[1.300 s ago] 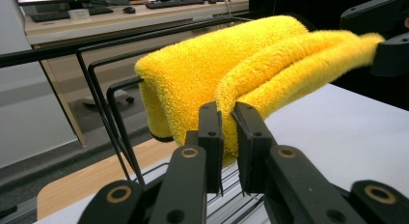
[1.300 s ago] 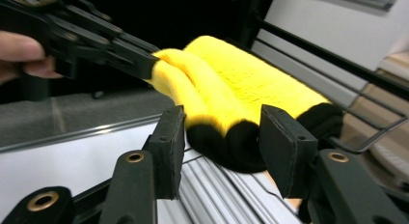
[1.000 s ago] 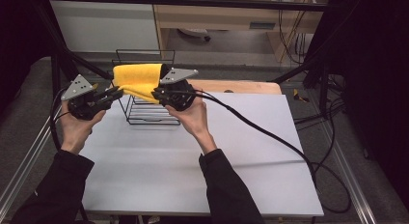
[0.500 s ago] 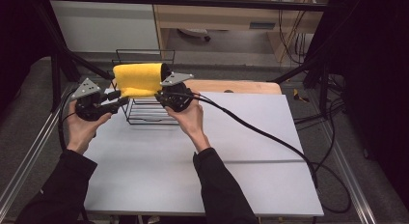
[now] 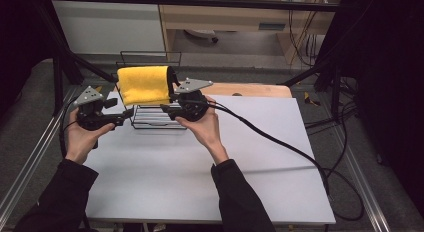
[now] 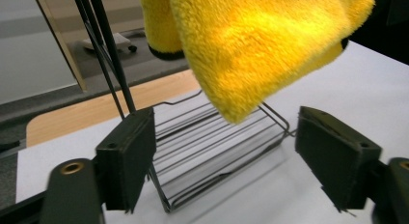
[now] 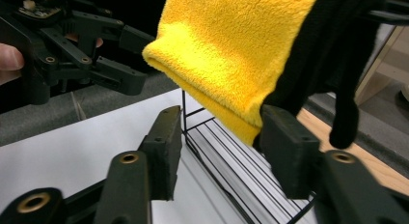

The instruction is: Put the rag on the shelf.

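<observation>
Taking the black wire rack (image 5: 152, 112) as landmark: it stands at the far left part of the white surface (image 5: 200, 162), and a yellow cloth (image 5: 146, 85) hangs draped over its top rail, both ends dangling above the rack's wire floor. Just left of the rack, the left gripper (image 5: 126, 113) points at the rack's side; its jaws have just been opening and now stand wide apart, with nothing between them, the cloth's lower corner hanging free above the gap in the left gripper view (image 6: 251, 55). Just right of the rack, the right gripper (image 5: 167, 109) faces the cloth's other edge; its jaws have likewise just been opening and stand partly apart, the cloth's hem close by the right-hand jaw in the right gripper view (image 7: 231, 55), but not pinched. A black piece of fabric (image 7: 333, 64) hangs off the rail beside the cloth there. Right of the rack, a cable (image 5: 280, 142) trails across the surface, and a wooden board (image 5: 250, 89) lies at the surface's far edge. A second ago both grippers clasped the cloth's ends; now it hangs on the rack alone.
</observation>
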Demonstrator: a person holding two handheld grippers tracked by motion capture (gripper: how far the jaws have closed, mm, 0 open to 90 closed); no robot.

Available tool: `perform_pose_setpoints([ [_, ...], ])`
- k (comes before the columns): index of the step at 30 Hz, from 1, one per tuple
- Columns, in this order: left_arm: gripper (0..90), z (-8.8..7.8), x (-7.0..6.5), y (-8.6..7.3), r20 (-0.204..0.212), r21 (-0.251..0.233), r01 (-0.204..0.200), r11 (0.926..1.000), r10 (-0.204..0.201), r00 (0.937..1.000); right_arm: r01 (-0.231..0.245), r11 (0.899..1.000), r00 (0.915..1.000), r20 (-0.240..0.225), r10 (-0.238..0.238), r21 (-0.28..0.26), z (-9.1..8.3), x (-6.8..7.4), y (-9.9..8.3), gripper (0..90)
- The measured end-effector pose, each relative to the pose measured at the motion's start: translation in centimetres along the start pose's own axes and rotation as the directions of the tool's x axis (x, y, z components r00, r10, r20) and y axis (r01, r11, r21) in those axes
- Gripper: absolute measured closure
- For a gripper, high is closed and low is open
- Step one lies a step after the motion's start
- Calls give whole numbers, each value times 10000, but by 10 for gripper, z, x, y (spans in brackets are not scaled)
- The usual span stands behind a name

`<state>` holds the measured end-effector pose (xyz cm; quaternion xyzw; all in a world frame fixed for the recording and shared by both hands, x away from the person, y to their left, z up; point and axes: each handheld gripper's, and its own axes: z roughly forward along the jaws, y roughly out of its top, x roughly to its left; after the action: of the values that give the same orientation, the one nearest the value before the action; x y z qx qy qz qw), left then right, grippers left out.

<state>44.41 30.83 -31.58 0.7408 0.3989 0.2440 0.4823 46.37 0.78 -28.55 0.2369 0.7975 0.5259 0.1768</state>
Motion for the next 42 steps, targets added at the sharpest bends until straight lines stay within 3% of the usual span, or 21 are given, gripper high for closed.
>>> perform_pose_setpoints([
  [10,84,-4,-11,-23,339,504,120,9987,-137,9993,-819,9966,9966,113,819,-61,-39,-15,-27,221],
  [17,79,-1,-20,-45,733,750,170,9970,-226,9971,-1370,9905,9903,255,1368,81,-69,-29,-57,138],
  [26,71,3,-35,-71,1205,863,266,9959,-370,9920,-1967,9802,9787,653,1948,237,-110,-47,-98,75],
  [35,72,7,-49,-98,1484,1184,-142,9929,-36,9889,-2434,9663,9672,961,2353,836,-132,-57,-153,50],
  [42,72,11,-52,-116,1729,1311,-475,9902,243,9846,-2733,9531,9587,1183,2588,1297,-148,-61,-194,43],
])
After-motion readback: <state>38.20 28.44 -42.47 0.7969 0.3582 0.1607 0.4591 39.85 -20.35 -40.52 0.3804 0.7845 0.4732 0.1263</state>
